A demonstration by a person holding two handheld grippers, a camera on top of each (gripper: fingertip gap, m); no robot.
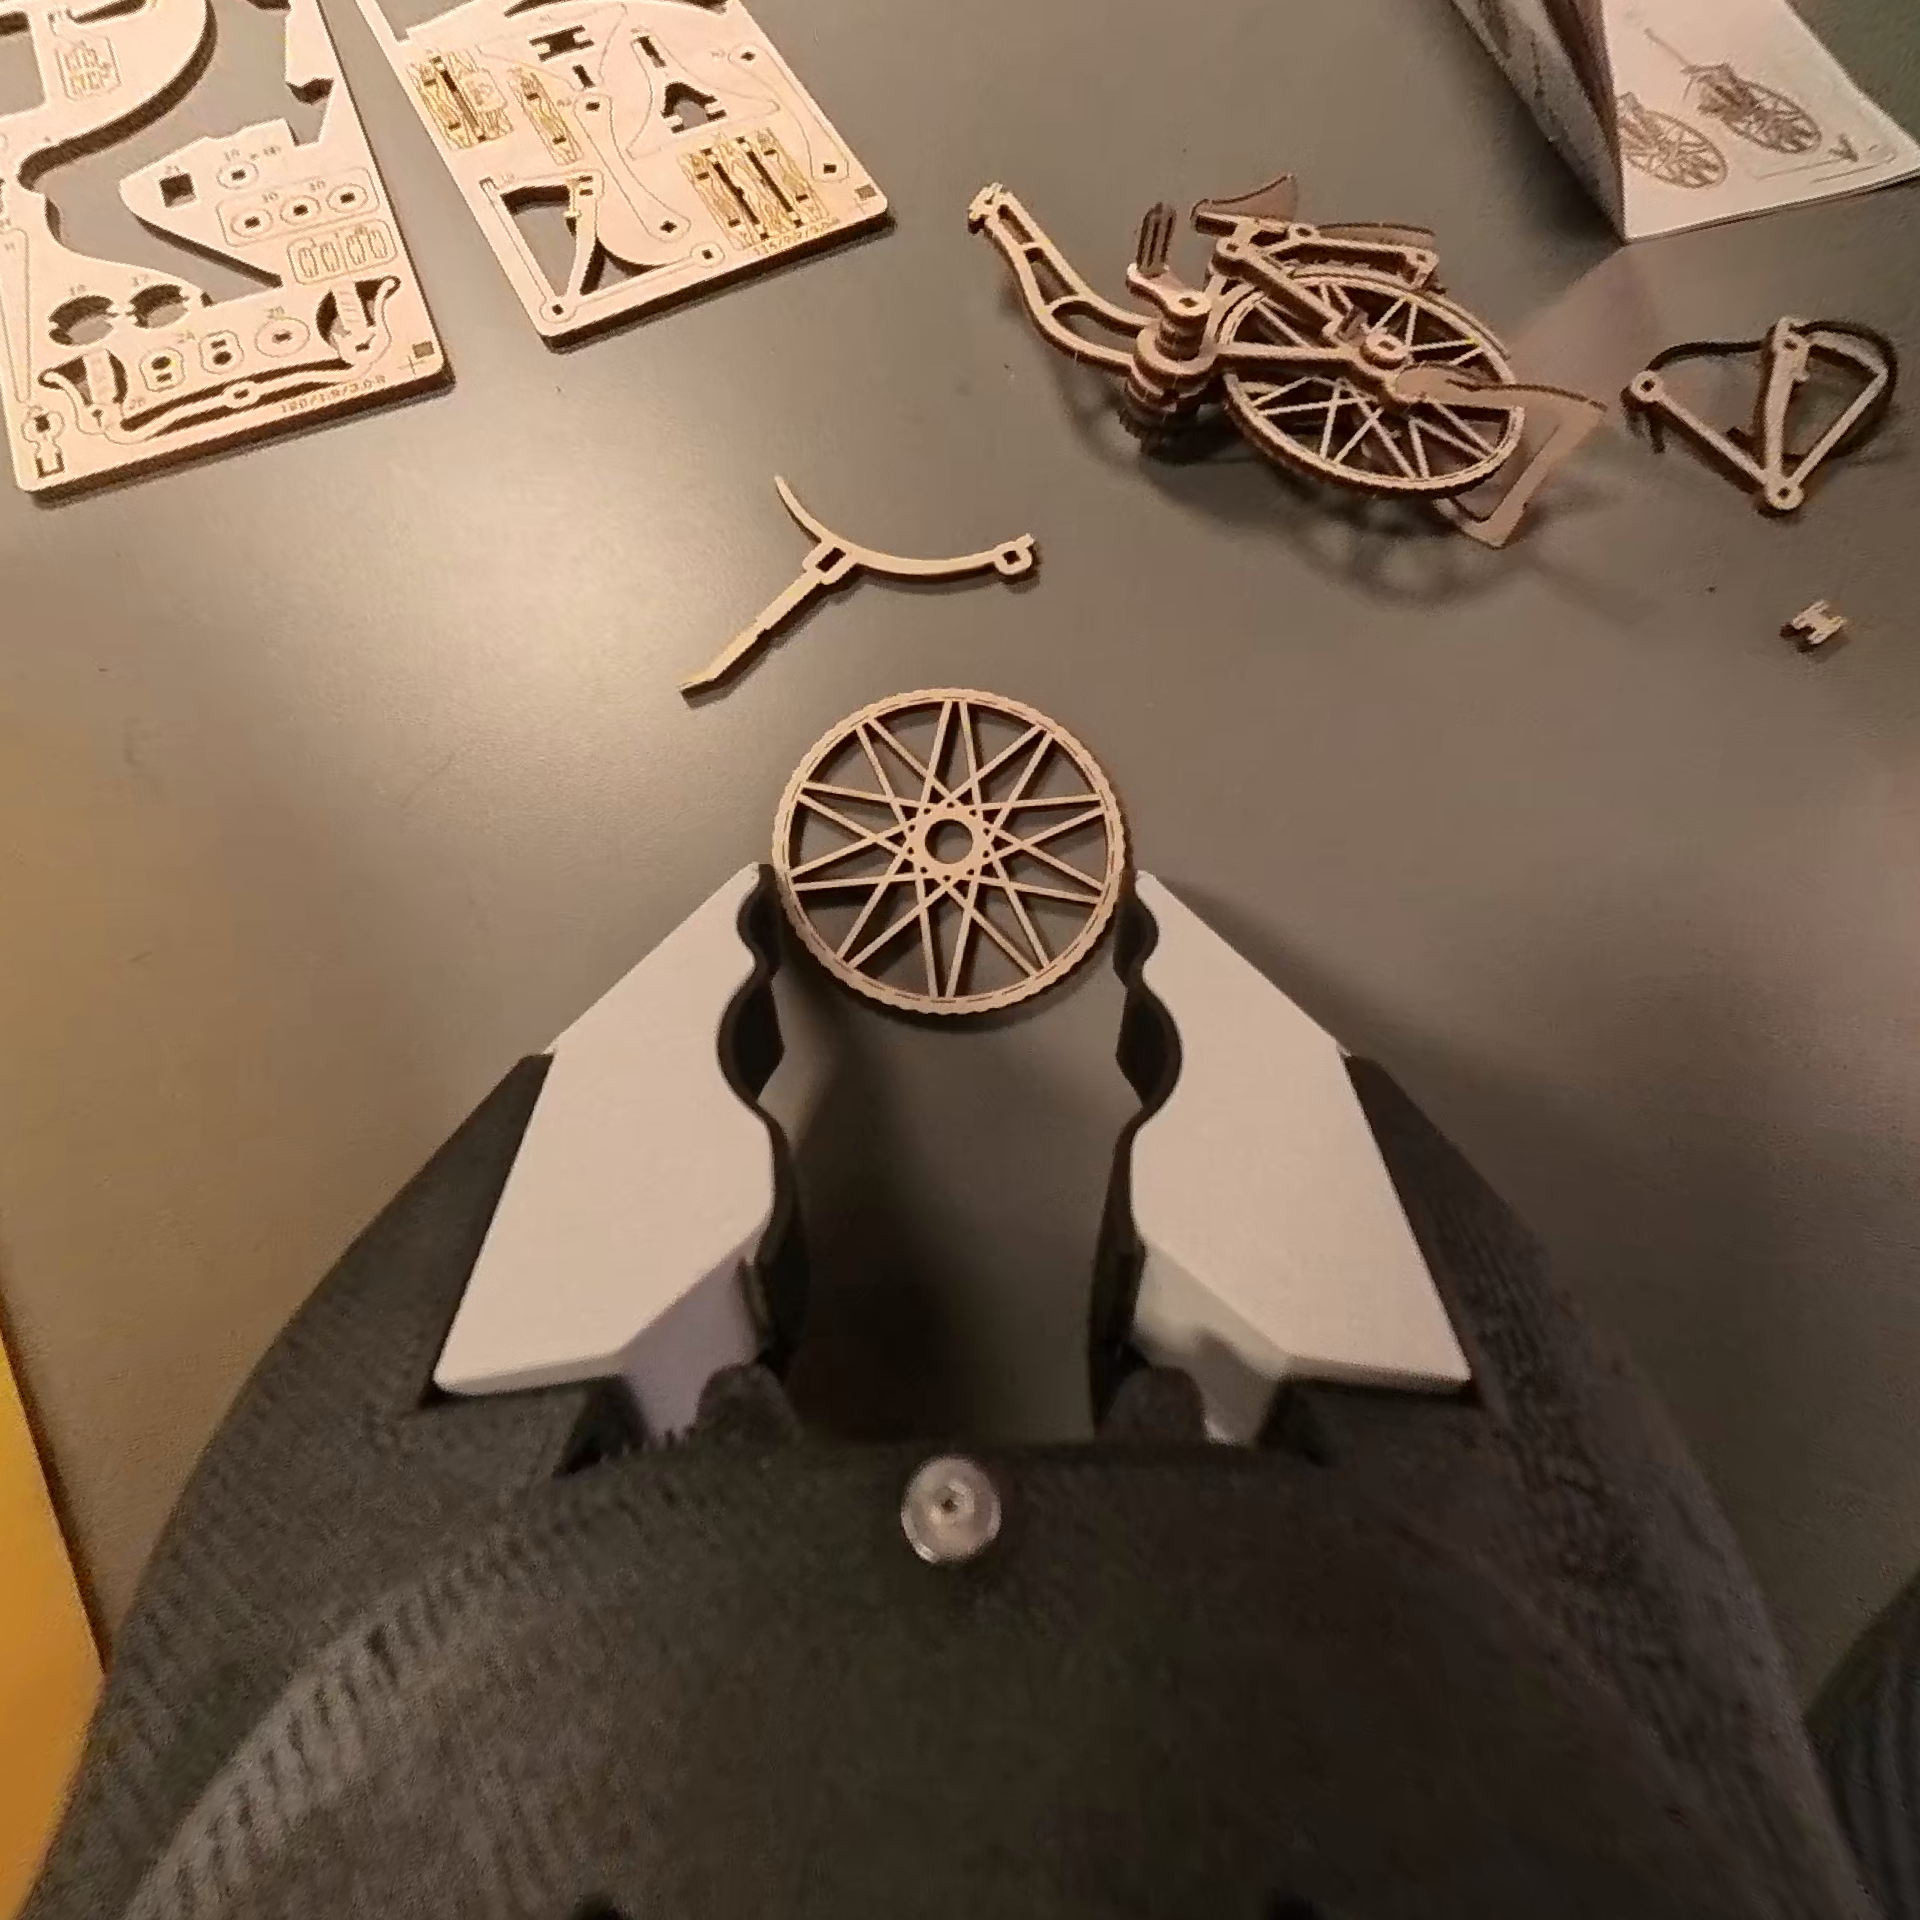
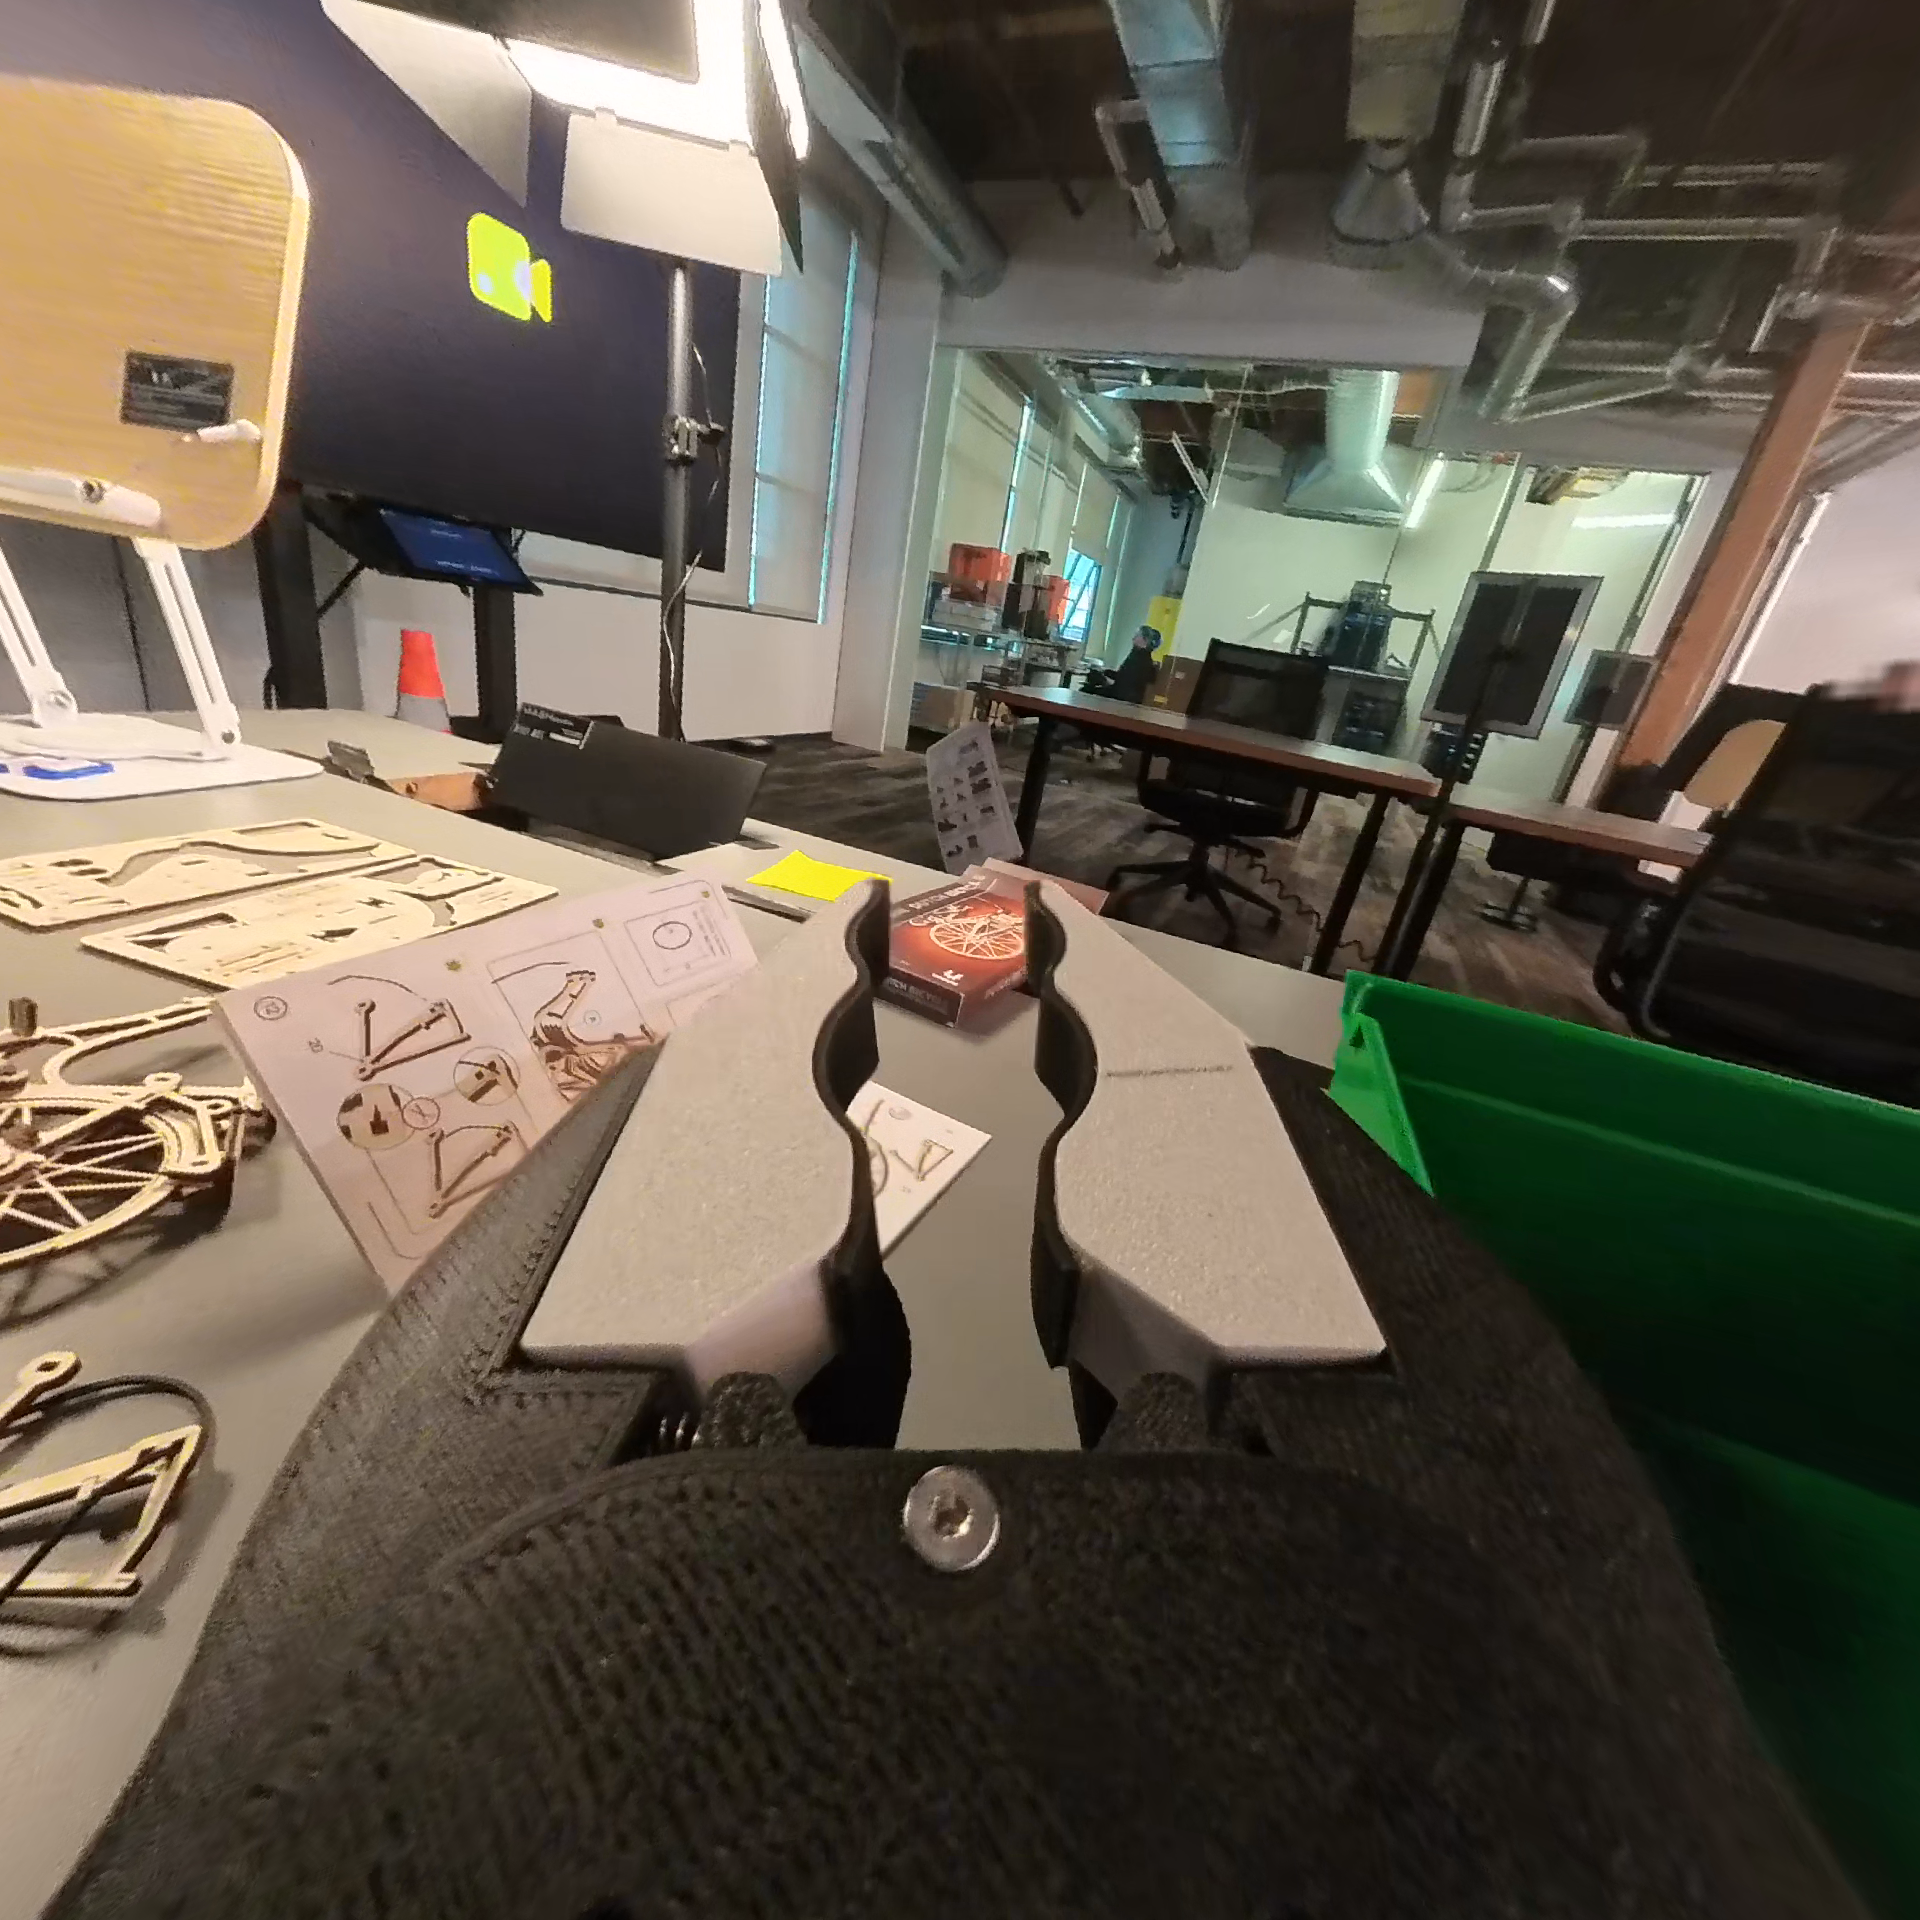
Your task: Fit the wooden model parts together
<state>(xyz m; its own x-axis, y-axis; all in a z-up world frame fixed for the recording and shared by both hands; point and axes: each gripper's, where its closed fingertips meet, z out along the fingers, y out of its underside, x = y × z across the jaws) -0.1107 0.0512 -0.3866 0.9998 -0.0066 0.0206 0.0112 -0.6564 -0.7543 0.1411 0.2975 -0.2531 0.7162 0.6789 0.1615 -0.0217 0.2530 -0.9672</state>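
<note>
My left gripper (image 1: pixel 951 894) is shut on a flat wooden spoked wheel (image 1: pixel 951 1010), with a fingertip against each side of its rim, low over the grey table (image 1: pixel 312 831). A thin curved wooden part (image 1: pixel 862 566) lies just beyond it. The partly built wooden bicycle (image 1: pixel 1320 353) lies on its side farther right and also shows in the right wrist view (image 2: pixel 94 1153). A triangular frame part with a black band (image 1: pixel 1766 405) lies right of it. My right gripper (image 2: pixel 951 914) is open and empty above the table, pointing out into the room.
Two punched wooden part sheets (image 1: pixel 187 260) (image 1: pixel 623 156) lie at the far left. A small wooden piece (image 1: pixel 1816 625) lies at the right. The folded instruction sheet (image 2: pixel 468 1060) and a red box (image 2: pixel 966 956) lie ahead of my right gripper. A green bin (image 2: pixel 1662 1247) stands to its right. Across from one pair of fingers to the other is roughly 40 centimeters.
</note>
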